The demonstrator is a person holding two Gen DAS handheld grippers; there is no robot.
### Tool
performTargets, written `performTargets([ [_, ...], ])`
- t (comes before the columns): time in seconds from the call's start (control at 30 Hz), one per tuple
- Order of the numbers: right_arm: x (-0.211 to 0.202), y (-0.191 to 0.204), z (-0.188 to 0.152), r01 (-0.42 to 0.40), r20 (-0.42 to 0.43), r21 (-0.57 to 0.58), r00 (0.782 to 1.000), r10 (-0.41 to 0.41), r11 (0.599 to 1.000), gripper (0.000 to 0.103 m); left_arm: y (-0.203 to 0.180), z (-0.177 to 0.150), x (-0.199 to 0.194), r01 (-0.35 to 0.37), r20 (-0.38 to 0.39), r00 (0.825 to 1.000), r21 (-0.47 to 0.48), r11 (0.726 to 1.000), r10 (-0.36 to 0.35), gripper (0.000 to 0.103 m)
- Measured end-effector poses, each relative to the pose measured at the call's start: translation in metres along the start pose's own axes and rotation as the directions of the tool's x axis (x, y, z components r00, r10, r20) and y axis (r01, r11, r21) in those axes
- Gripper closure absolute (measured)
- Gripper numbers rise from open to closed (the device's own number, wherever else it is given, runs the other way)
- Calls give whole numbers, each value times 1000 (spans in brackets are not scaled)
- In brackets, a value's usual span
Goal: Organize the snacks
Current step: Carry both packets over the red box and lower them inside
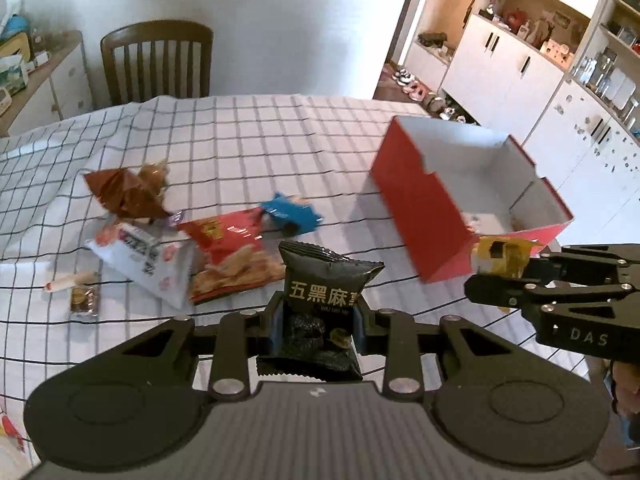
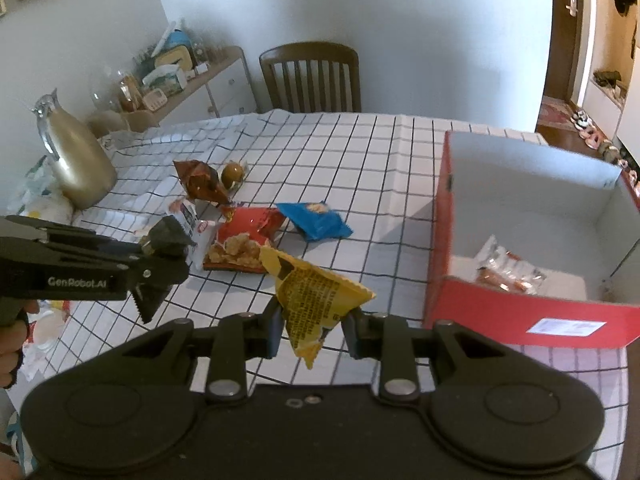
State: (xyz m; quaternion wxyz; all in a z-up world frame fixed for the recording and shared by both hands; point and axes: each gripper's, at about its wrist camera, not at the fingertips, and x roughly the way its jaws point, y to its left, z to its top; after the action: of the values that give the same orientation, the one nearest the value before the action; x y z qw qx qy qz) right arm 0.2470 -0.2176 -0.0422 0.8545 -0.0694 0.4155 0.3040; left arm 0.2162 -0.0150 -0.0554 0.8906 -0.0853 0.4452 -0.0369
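Above the checked table point(image 1: 248, 140), left gripper point(image 1: 320, 316) clamps black packet point(image 1: 320, 300); right gripper point(image 2: 312, 326) clamps yellow packet point(image 2: 316, 300), red box point(image 2: 520, 316) at 2 o'clock.

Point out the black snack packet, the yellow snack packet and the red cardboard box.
black snack packet point(image 1: 320, 300), left wrist view, printed front.
yellow snack packet point(image 2: 316, 300), right wrist view, printed middle.
red cardboard box point(image 2: 500, 312), right wrist view, near outer wall.

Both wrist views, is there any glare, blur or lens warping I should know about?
Left wrist view: fisheye bends the checked tablecloth lines; the black snack packet is sharp. Right wrist view: the red box looks slightly soft, and the yellow packet print is unreadable.
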Motion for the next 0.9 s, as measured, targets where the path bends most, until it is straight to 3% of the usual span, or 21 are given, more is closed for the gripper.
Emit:
performTargets([
  [0.5,-51,-79,11,10,79,-43,997,-6,999,75,-120,32,18,12,52,999,28,1000,-14,71],
  [0.9,-53,-147,22,76,109,-2,991,-75,997,74,-174,81,65,-6,36,999,54,999,4,71],
])
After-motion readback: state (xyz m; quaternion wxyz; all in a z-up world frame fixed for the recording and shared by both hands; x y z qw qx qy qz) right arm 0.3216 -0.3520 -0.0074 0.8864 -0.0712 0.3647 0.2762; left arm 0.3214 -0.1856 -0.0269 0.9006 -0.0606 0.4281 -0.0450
